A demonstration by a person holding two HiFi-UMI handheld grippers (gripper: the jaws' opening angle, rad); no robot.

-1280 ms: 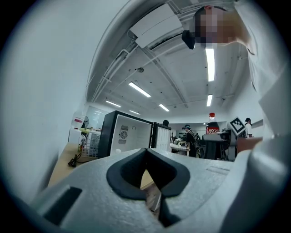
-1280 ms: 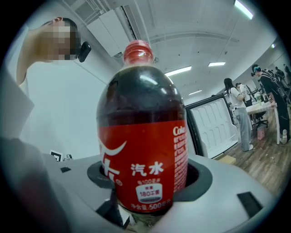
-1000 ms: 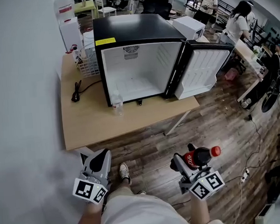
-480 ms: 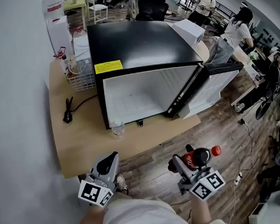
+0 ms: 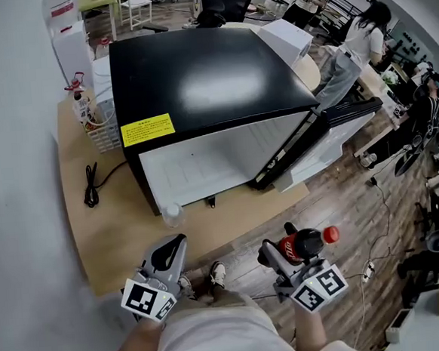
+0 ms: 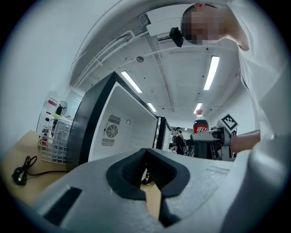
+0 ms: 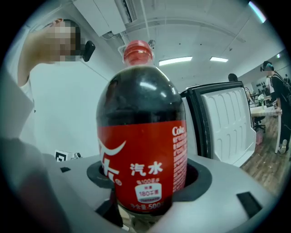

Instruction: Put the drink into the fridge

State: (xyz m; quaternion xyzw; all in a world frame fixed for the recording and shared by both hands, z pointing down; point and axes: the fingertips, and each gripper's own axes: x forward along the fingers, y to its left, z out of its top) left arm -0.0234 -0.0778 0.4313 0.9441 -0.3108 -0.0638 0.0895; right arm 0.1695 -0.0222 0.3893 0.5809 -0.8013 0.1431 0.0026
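Observation:
A black mini fridge (image 5: 204,81) stands on a wooden table (image 5: 111,240). Its door (image 5: 330,136) is swung open to the right, and the white inside (image 5: 204,168) shows. My right gripper (image 5: 286,250) is shut on a cola bottle (image 5: 301,245) with a red label and cap, held above the floor short of the table's near edge. In the right gripper view the bottle (image 7: 143,150) stands upright between the jaws. My left gripper (image 5: 172,246) hangs at the table's near edge, shut on nothing. The left gripper view looks past its jaws to the fridge (image 6: 122,132) and the bottle (image 6: 200,127).
A small clear water bottle (image 5: 172,214) stands on the table just in front of the fridge opening. Left of the fridge sit a white wire basket (image 5: 104,131) and a black cable (image 5: 92,185). People (image 5: 360,35) and desks are at the back right.
Both grippers have come closer to the table and fridge, which now fill more of the head view. The left gripper has reached the table's edge. The right still holds the bottle.

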